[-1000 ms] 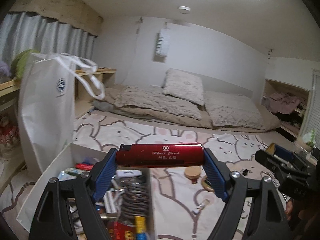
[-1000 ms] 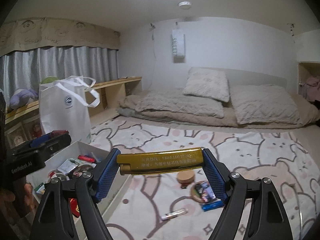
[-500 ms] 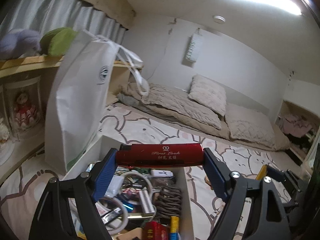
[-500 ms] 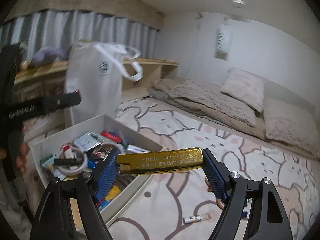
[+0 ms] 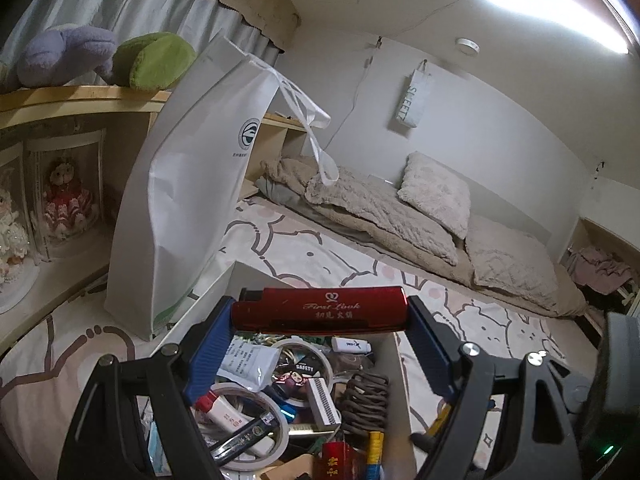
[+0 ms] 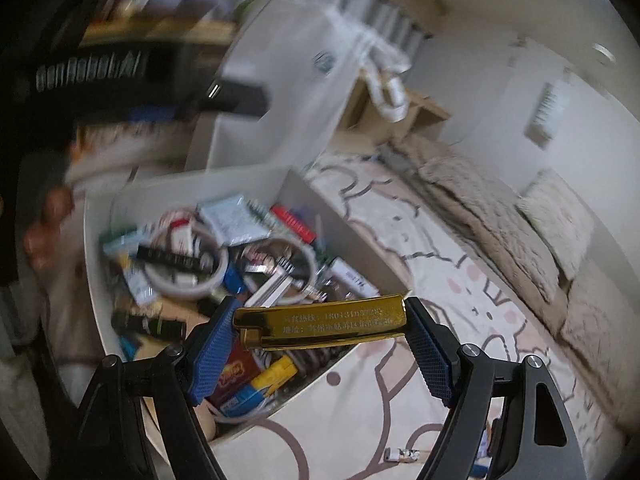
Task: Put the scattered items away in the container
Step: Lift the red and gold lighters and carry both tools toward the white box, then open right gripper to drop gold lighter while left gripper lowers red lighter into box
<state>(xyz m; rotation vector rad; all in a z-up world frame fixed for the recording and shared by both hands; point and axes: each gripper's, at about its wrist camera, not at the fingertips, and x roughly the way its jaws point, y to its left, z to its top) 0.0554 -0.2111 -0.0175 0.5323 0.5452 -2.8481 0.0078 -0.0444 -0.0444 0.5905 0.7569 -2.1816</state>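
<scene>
My left gripper (image 5: pixel 320 320) is shut on a red lighter (image 5: pixel 320 306) with "First Look" printed on it, gripped end to end between the blue pads. It hovers over the near part of a white box (image 5: pixel 208 304) full of small items: tape rolls, packets, a brown coil. In the right wrist view my right gripper (image 6: pixel 320 334) is shut on a gold lighter (image 6: pixel 320 322), held the same way above the near right corner of the white box (image 6: pixel 224 184). The left gripper (image 6: pixel 120 80) shows blurred at the upper left, with a hand (image 6: pixel 44 220) below it.
A tall white paper bag (image 5: pixel 188 208) stands right behind the box. A wooden shelf (image 5: pixel 80 96) with plush toys and dolls runs along the left. Beige quilts and pillows (image 5: pixel 436 192) lie at the back of the cartoon-print sheet. A small loose tube (image 6: pixel 402 455) lies on the sheet.
Both grippers swung left and tipped down, so the box went from the lower left to under them. Each kept hold of its lighter. The right view is now blurred and rolled.
</scene>
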